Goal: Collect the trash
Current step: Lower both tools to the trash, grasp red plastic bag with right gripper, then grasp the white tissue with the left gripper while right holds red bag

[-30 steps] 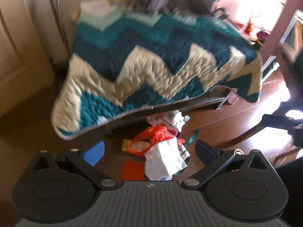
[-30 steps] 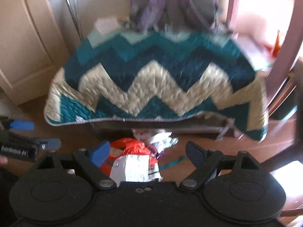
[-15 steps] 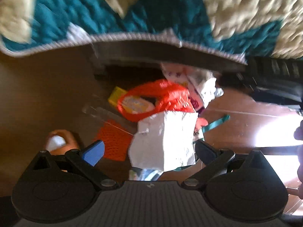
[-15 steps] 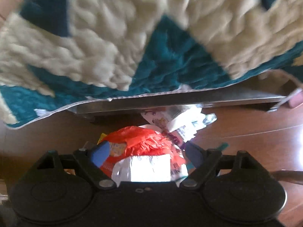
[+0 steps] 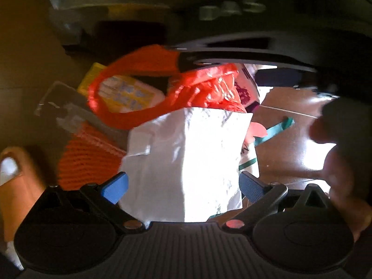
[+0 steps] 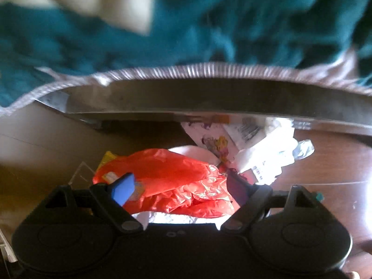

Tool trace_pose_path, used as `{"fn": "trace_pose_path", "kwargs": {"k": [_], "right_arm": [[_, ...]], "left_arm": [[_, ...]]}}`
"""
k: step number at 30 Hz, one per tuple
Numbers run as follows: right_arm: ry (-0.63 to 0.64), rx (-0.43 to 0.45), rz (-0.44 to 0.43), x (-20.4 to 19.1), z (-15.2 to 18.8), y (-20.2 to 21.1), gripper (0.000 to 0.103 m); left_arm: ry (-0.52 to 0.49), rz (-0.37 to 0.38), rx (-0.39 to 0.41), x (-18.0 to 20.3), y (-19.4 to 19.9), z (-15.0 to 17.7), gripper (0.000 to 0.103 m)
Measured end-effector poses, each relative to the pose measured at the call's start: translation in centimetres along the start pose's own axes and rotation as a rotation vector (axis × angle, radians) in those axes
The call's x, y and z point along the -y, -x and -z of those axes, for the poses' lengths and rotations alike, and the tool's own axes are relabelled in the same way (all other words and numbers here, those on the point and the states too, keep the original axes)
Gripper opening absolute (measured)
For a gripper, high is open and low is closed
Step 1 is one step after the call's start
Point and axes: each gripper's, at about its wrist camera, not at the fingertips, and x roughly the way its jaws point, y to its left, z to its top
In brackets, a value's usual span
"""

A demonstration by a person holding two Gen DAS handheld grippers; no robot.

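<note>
On floor, under quilt-draped frame (image 6: 209, 102): trash heap, red bag (image 6: 176, 174) over white paper (image 5: 193, 162). Left tool (image 5: 183, 184) spread wide, straddling paper, nothing clamped. Right tool (image 6: 183, 188) likewise apart, low over bag, placed for pickup.

We see a dark wooden floor (image 6: 330, 169) carrying a heap of litter: a red plastic bag (image 6: 176, 176), a white paper sheet (image 5: 197, 160) over it, crumpled printed papers (image 6: 262, 155), an orange mesh piece (image 5: 86, 158) and a teal strip (image 5: 276, 130) lying flat beside the heap.
</note>
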Motion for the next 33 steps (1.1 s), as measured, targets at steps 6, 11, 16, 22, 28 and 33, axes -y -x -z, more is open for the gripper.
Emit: {"fn": "trace_pose_path", "kwargs": {"k": [6, 11, 16, 22, 28, 33], "right_arm": [[0.048, -0.023, 0.011, -0.3, 0.0, -1.8, 0.083], [0.026, -0.029, 0.023, 0.0, -0.2, -2.4, 0.031], [-0.007, -0.044, 0.016, 0.6, -0.2, -2.1, 0.016], [0.004, 0.007, 0.042, 0.4, 0.8, 2.3, 0.01], [-0.02, 0.09, 0.067, 0.4, 1.9, 8.2, 0.009], [-0.045, 0.154, 0.119, 0.3, 2.8, 14.5, 0.009]], "left_arm": [[0.007, 0.028, -0.046, -0.5, -2.2, -0.5, 0.079], [0.012, 0.034, -0.069, -0.9, -2.7, -0.4, 0.047], [0.009, 0.05, -0.075, -1.3, -2.1, -0.3, 0.03], [0.036, 0.069, -0.087, -2.2, 0.4, -0.1, 0.023], [-0.005, 0.067, -0.058, -1.3, 5.0, 0.5, 0.022], [-0.054, 0.058, -0.012, -0.5, 8.6, 1.1, 0.017]]}}
